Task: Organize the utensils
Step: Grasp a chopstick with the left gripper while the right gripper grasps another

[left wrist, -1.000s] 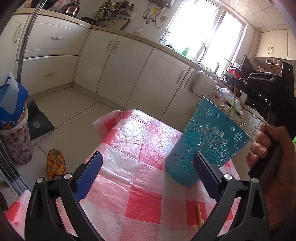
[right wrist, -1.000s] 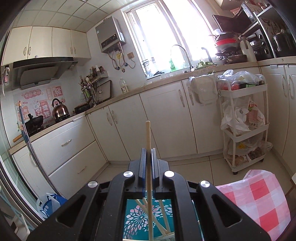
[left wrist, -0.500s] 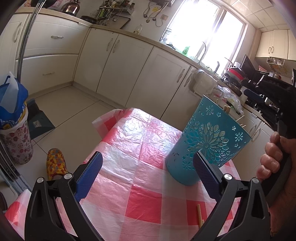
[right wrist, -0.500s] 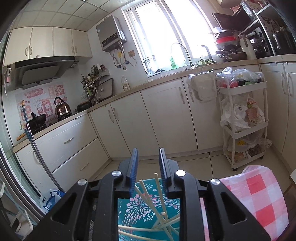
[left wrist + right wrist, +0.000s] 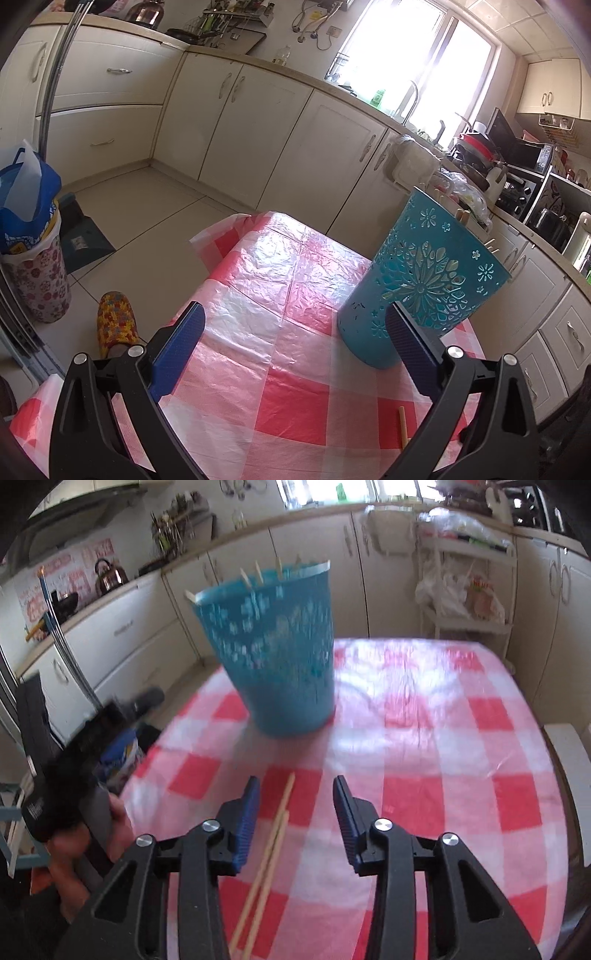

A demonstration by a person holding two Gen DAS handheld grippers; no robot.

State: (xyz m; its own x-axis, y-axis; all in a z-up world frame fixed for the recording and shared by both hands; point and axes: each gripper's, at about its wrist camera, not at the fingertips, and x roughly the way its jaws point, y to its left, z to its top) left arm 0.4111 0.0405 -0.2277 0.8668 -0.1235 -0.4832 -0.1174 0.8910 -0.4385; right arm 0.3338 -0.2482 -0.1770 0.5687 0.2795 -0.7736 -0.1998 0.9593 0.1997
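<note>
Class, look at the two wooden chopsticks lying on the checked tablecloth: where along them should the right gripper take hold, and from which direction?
Probably from above, at mid-length. The two thin wooden chopsticks lie flat and nearly parallel on the red-and-white checked tablecloth, already between the open fingers of the right gripper. Closing across their width should pinch both, leaving the ends free for dropping into the teal cut-out utensil holder.

teal holder (image 5: 273, 653): upright, chopstick-filled | two chopsticks (image 5: 269, 864): on tablecloth

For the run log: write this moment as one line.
right gripper: open, above two wooden chopsticks on checked tablecloth | left gripper: open, empty | teal perforated bin: upright, holds chopsticks
</note>
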